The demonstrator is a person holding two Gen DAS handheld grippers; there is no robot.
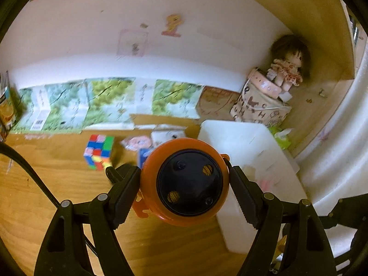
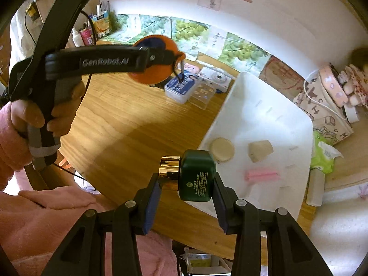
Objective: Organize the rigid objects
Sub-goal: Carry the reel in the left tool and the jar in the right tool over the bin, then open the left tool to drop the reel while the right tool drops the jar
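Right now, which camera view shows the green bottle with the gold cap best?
The right wrist view: the green bottle fills its centre, clamped in the right gripper, label and gold cap visible. The left wrist view does not show it.

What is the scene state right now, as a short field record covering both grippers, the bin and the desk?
left gripper: shut on round orange-and-black gadget, held above the desk
right gripper: shut on dark green bottle with gold cap, at the bin's near edge
white plastic bin: holds a round beige disc, a beige chunk and a pink piece
wooden desk: multicoloured puzzle cube, white compact camera
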